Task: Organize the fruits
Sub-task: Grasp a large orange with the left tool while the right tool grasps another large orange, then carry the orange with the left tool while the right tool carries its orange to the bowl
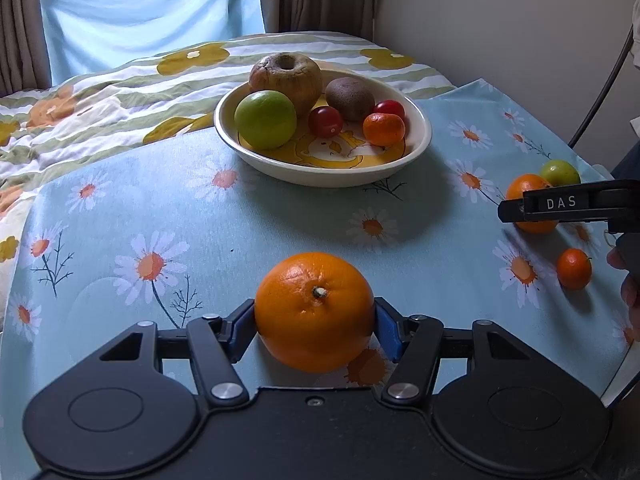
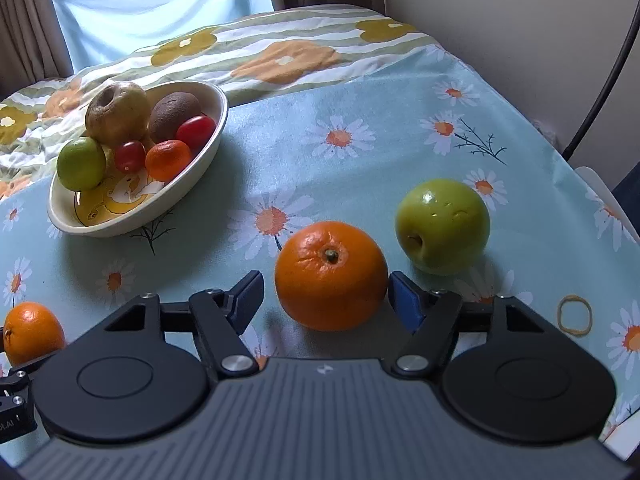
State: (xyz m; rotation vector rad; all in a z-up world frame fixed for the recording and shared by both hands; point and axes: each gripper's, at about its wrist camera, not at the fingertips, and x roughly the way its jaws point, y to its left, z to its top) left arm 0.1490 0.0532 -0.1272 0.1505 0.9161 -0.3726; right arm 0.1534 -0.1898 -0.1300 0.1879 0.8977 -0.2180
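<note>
In the left view the right orange [image 1: 528,194] at 3 o'clock is half hidden behind a black finger marked DAS. A green apple [image 1: 560,173] peeps over that finger, and a hand [image 1: 630,292] is cut off by the edge. In the right view the left orange [image 2: 32,336] sits at 8 o'clock, clipped by the gripper body. A thin cable [image 2: 608,72] runs off at 2 o'clock, and where it ends cannot be seen.

The left gripper [image 1: 315,320] has both blue pads pressed on the left orange, which rests on the cloth [image 1: 160,196]. The right gripper [image 2: 324,296] stands wider. The right orange lies between its pads, with a clear gap on the left side.

The cloth is pale blue with daisies and lies over a striped, flowered bedspread [image 2: 288,56]. The bowl [image 1: 320,174] at 12 o'clock holds mixed fruit. A mandarin [image 1: 574,268] and a rubber band [image 2: 575,315] lie loose on the cloth. Behind hang a curtain [image 2: 160,4] and a plain wall [image 2: 500,40].
</note>
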